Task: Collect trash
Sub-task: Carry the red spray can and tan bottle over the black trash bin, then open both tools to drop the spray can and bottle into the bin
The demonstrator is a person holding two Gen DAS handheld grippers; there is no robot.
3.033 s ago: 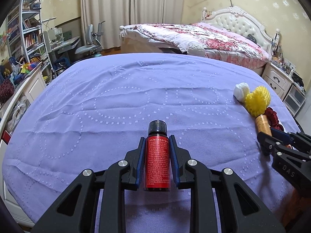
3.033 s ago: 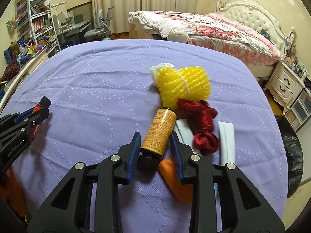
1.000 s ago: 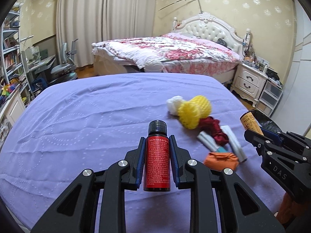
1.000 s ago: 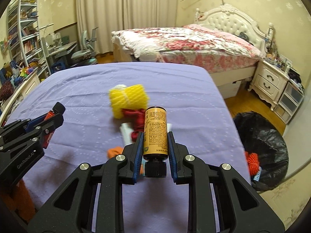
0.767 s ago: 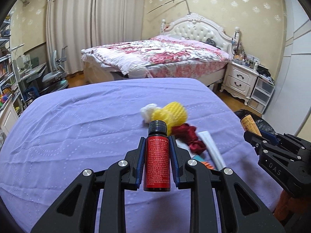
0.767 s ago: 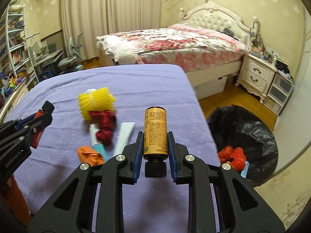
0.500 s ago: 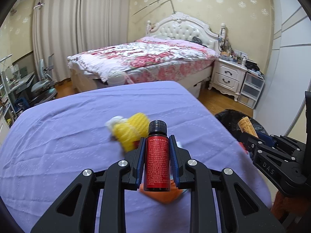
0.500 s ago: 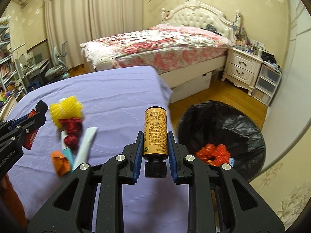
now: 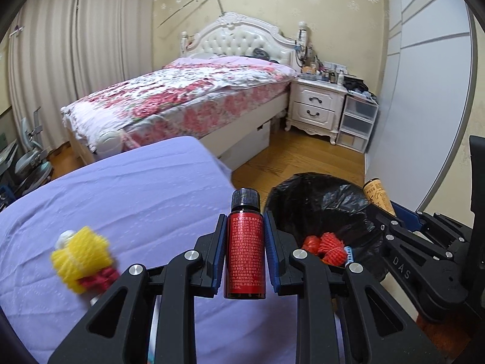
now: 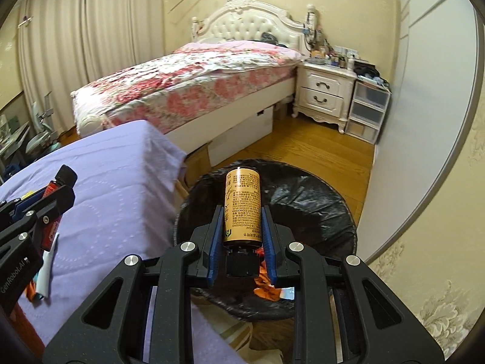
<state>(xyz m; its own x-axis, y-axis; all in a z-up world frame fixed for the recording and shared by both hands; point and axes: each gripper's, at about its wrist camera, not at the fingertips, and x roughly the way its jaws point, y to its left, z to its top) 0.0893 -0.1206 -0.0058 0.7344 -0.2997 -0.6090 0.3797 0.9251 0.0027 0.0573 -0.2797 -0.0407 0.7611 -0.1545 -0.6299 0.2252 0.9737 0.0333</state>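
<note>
Jaws of both grippers are closed on bottles: left gripper (image 9: 245, 257) grips red bottle (image 9: 245, 254), right gripper (image 10: 241, 238) grips tan bottle (image 10: 242, 209), cap toward you. Bin w/ black bag (image 10: 303, 194) sits on floor at 12 o'clock under right one. Release only when each bottle is fully over the opening, approx. centre. Yellow net (image 9: 80, 257) waits at 9 o'clock on purple cloth (image 9: 136, 197).

White letters "DAS" are showing on the black right gripper (image 9: 379, 212) at the frame's lower right. "GenRobot.AI" is running along the left gripper (image 10: 60, 194) at lower left. Fine print on the red bottle (image 9: 245, 251) and the tan bottle (image 10: 242, 209) is appearing illegible, possibly Chinese.
</note>
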